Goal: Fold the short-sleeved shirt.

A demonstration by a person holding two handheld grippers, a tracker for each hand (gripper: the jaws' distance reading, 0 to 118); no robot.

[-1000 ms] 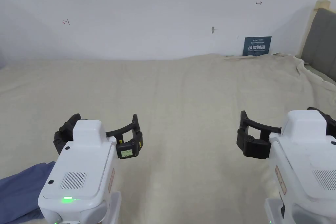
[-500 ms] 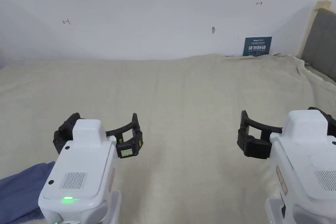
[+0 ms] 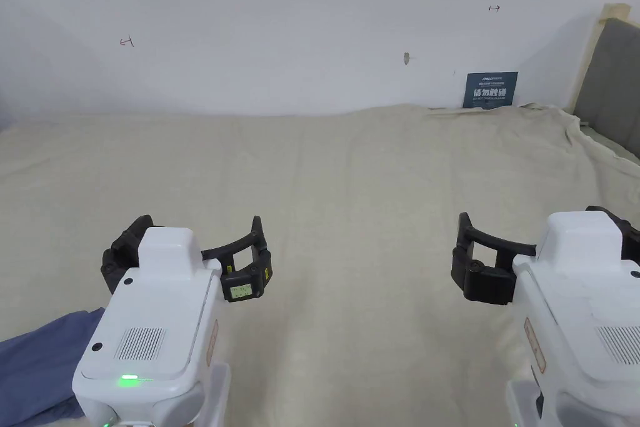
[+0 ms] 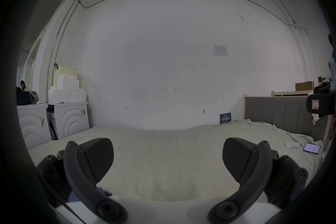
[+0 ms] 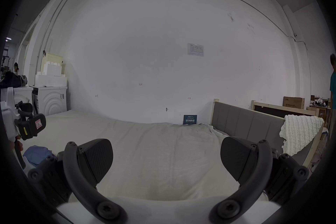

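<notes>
The left gripper [image 3: 190, 247] hangs over the cream bed sheet [image 3: 350, 197] with its jaws spread wide and nothing between them; the right gripper [image 3: 537, 241] does the same on the other side, well apart from it. Each carries small stickers on its black jaw housing — too small to make out. The blue short-sleeved shirt [image 3: 34, 362] lies bunched on the sheet just beside and below the left gripper, at the near left edge of the bed, touched by neither. Farther out, a dark blue sign [image 3: 490, 89] with pale lettering leans at the foot of the white wall [image 3: 281, 28], which bears small red pen marks. A grey padded headboard [image 3: 609, 81] stands at the right. In the left gripper view a phone [image 4: 311, 148] rests on the sheet's right edge, and two white washing machines [image 4: 54, 118] stand beyond the bed — foam blocks stacked on top.
</notes>
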